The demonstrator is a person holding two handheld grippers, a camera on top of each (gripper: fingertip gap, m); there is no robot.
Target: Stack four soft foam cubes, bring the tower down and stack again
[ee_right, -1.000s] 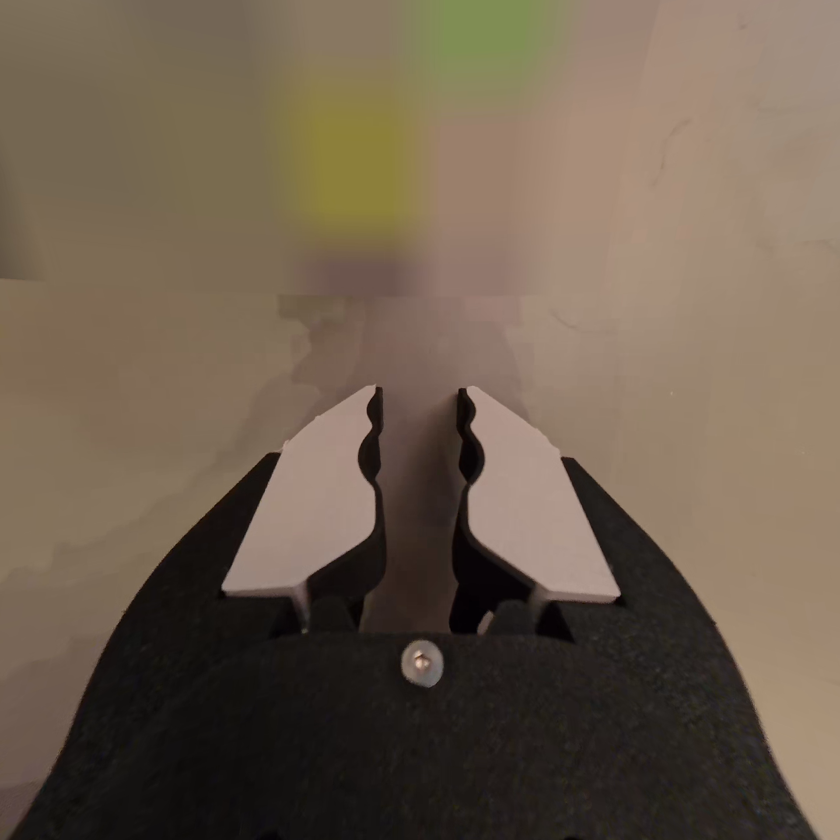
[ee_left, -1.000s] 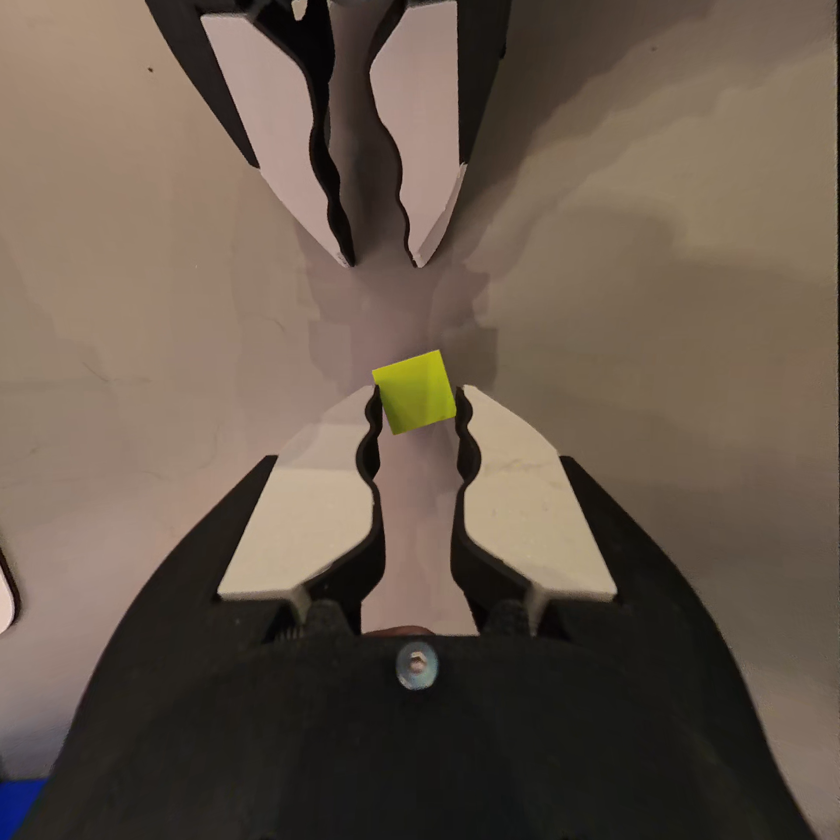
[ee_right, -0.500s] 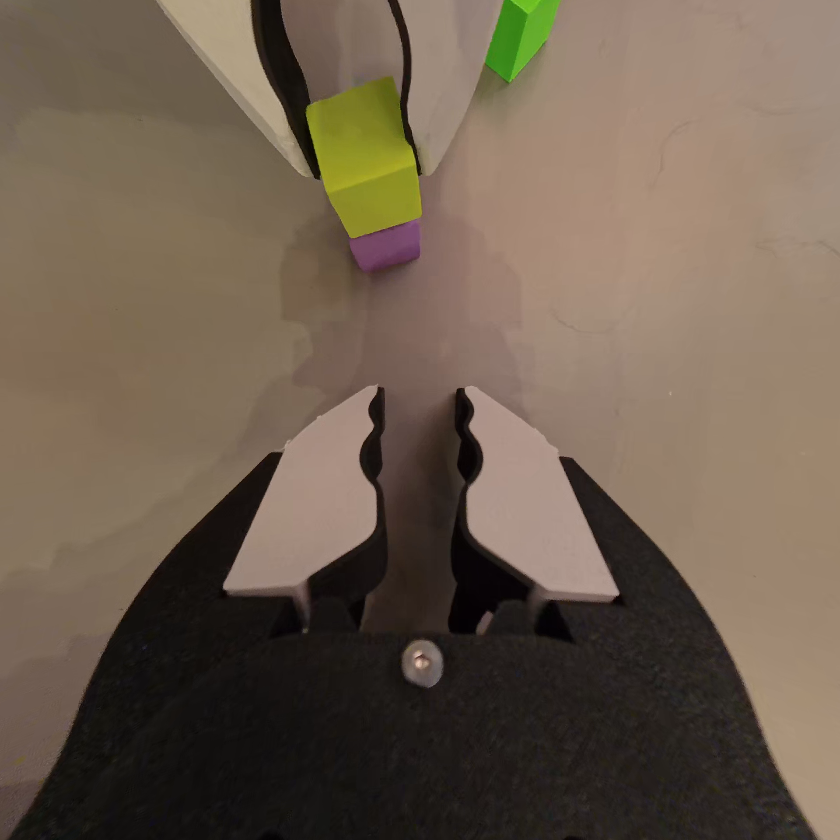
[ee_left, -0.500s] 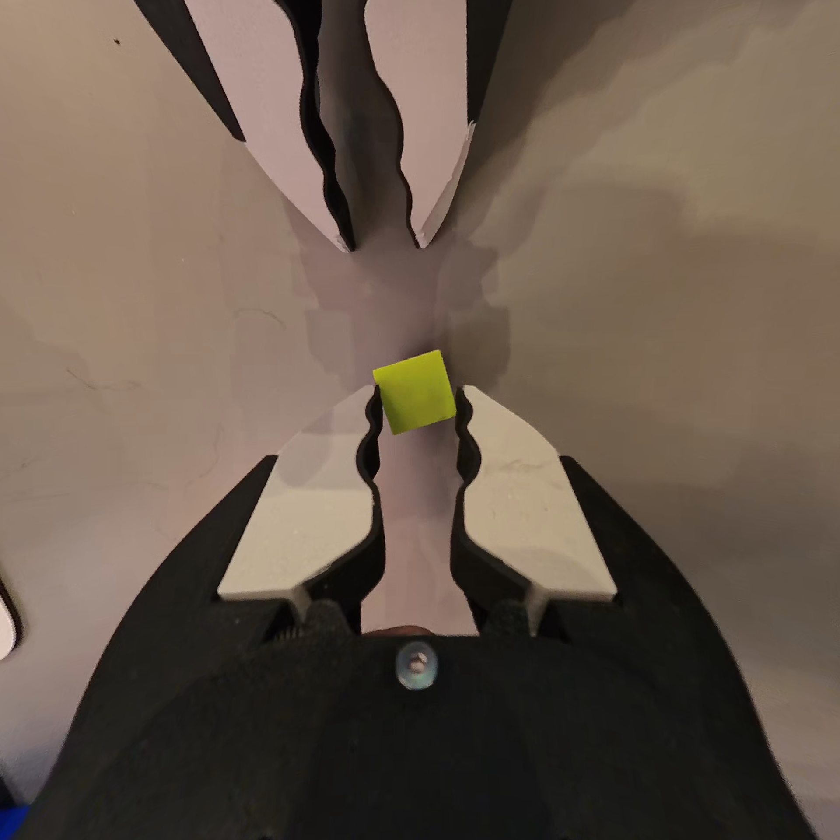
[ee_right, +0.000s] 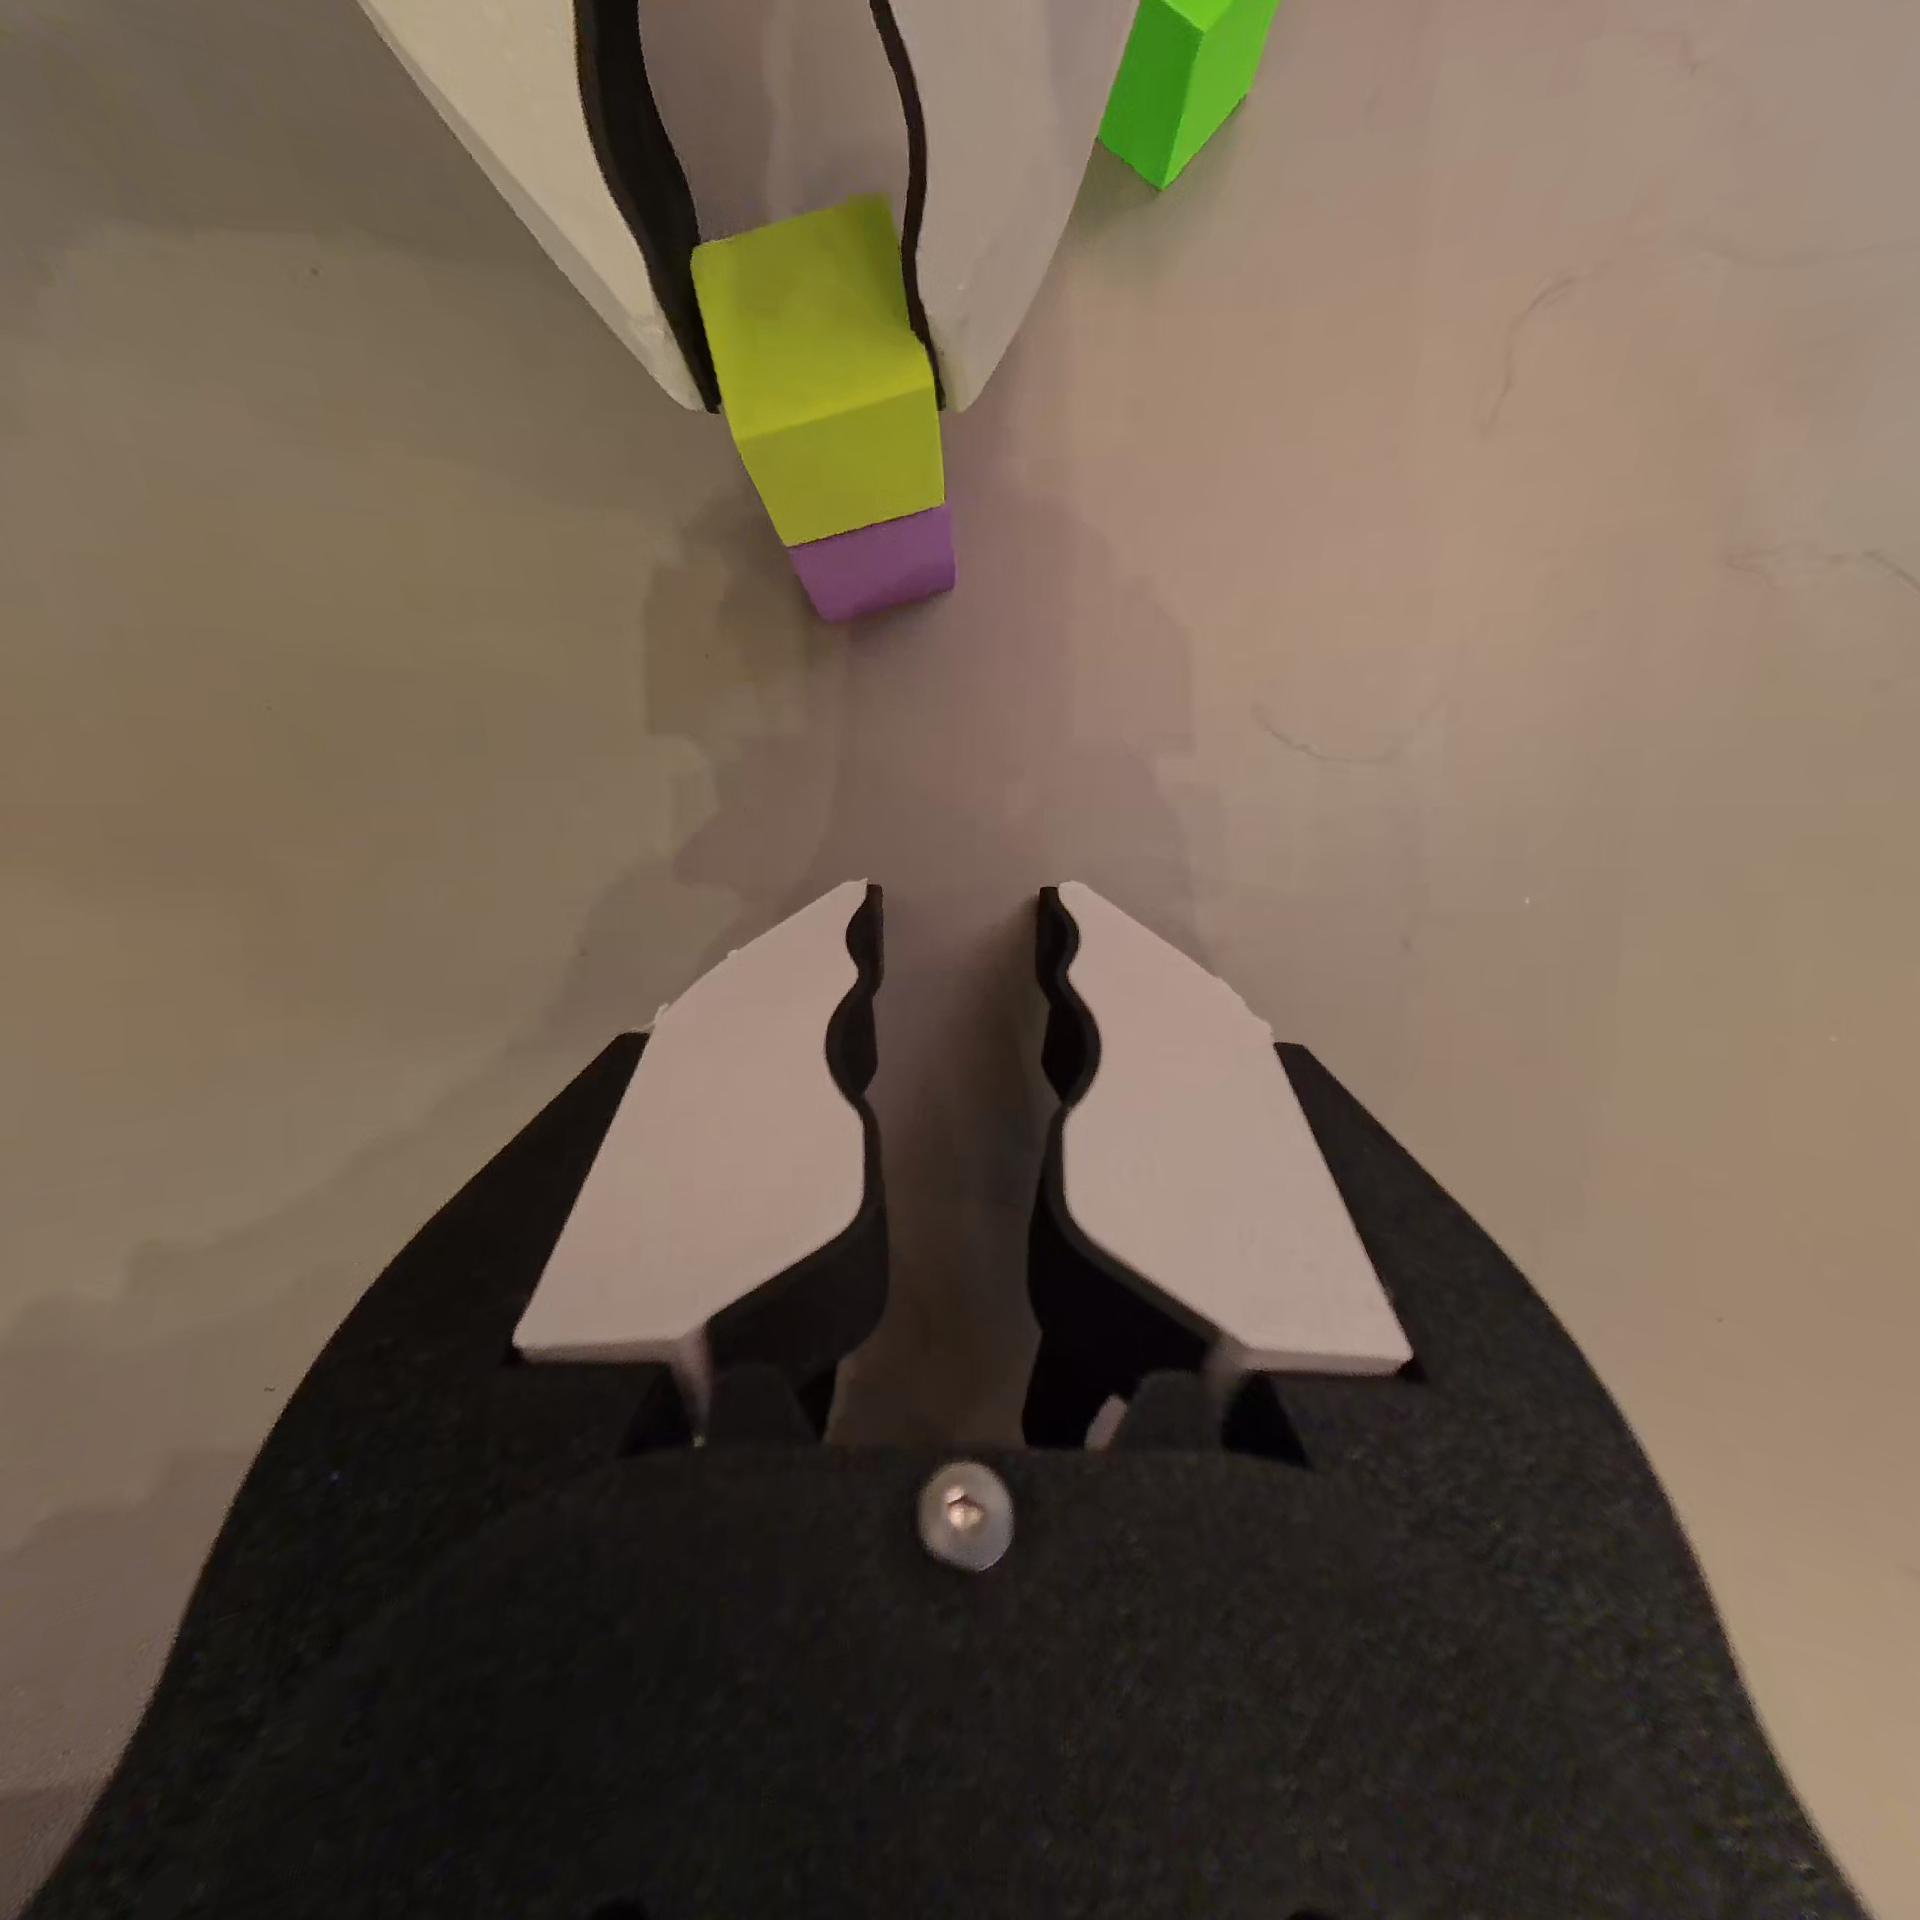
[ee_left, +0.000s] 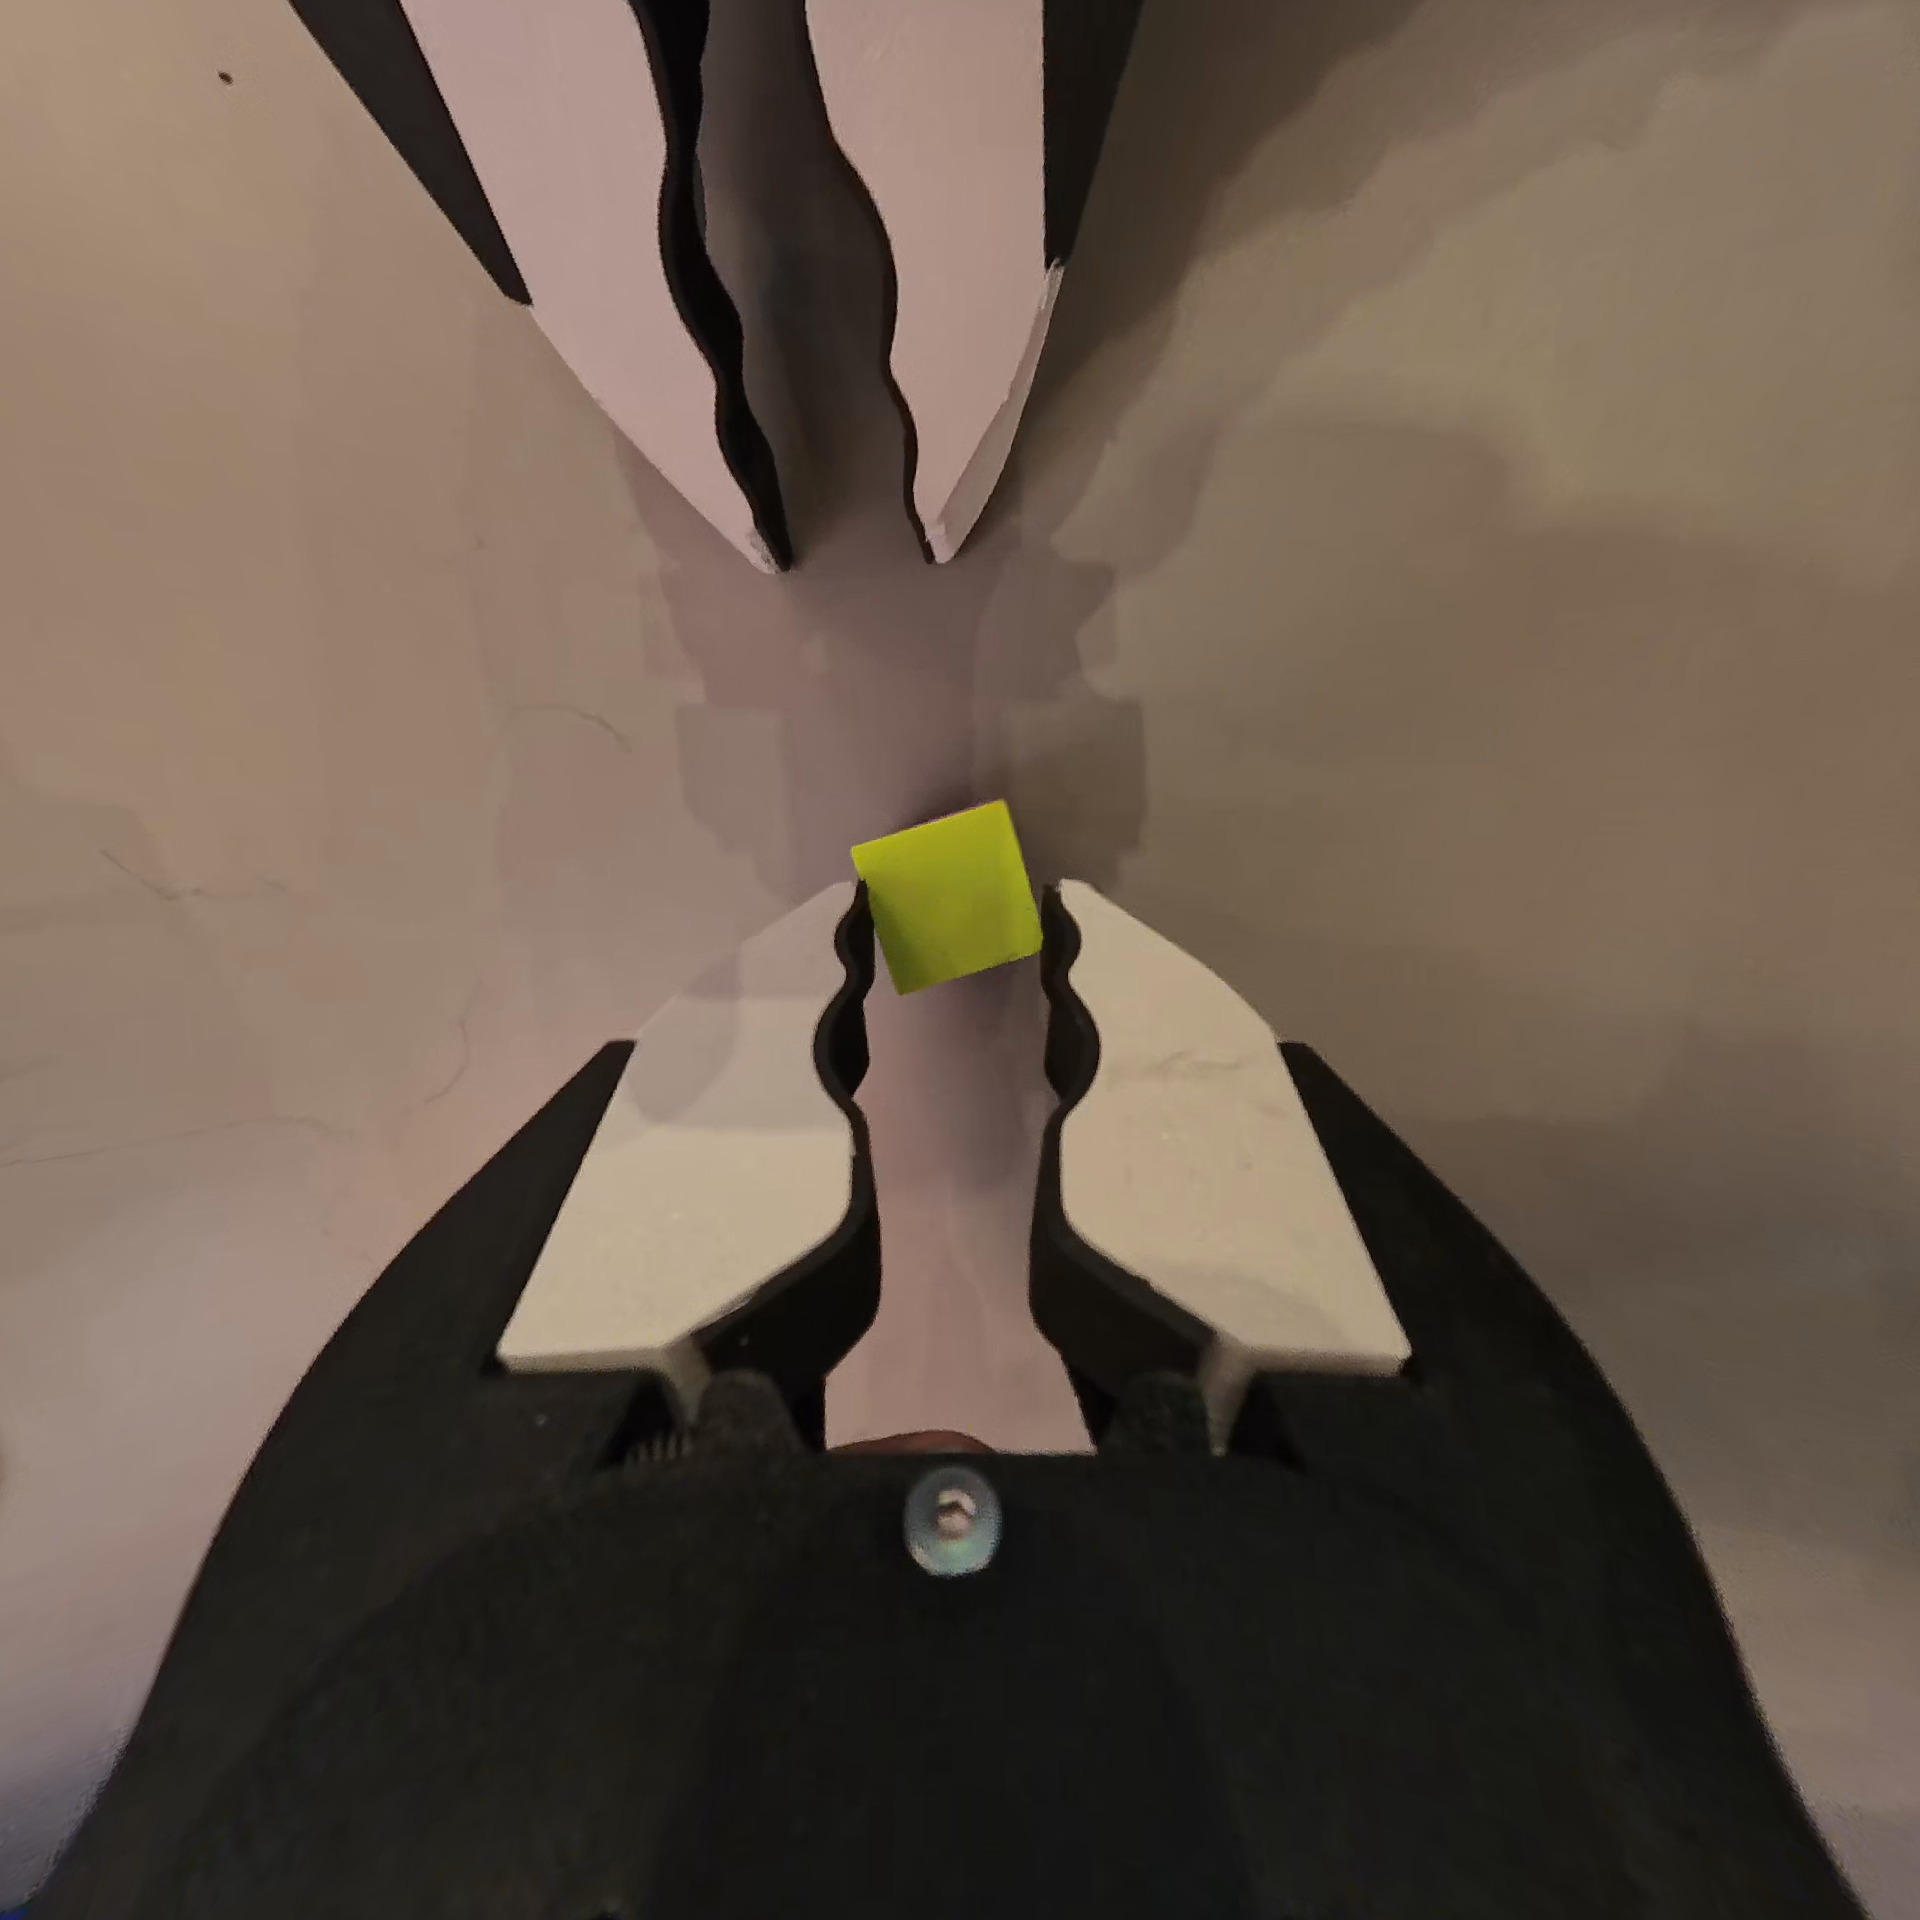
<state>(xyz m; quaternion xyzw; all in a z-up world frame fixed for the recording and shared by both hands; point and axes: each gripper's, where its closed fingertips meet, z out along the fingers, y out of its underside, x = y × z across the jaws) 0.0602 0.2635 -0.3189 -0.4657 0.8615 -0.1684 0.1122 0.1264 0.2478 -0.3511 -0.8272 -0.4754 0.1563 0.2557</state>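
Note:
My left gripper is shut on a yellow-green foam cube, gripped at the fingertips and turned slightly askew. The right wrist view shows the left gripper with both pads against that cube, which rests on a purple cube on the table. My right gripper is open and empty, a short way in front of the two-cube stack and facing it. It also shows in the left wrist view, opposite the left gripper. A bright green cube lies beyond the stack at the upper right.
The cubes stand on a plain beige-grey tabletop. A blue patch shows at the bottom left corner of the left wrist view. The grippers' ends are close to 8 centimeters from one another.
The left gripper has kept its hold on the yellow-green cube over the purple one. The right gripper has edged a little nearer the stack and its fingers have narrowed slightly.

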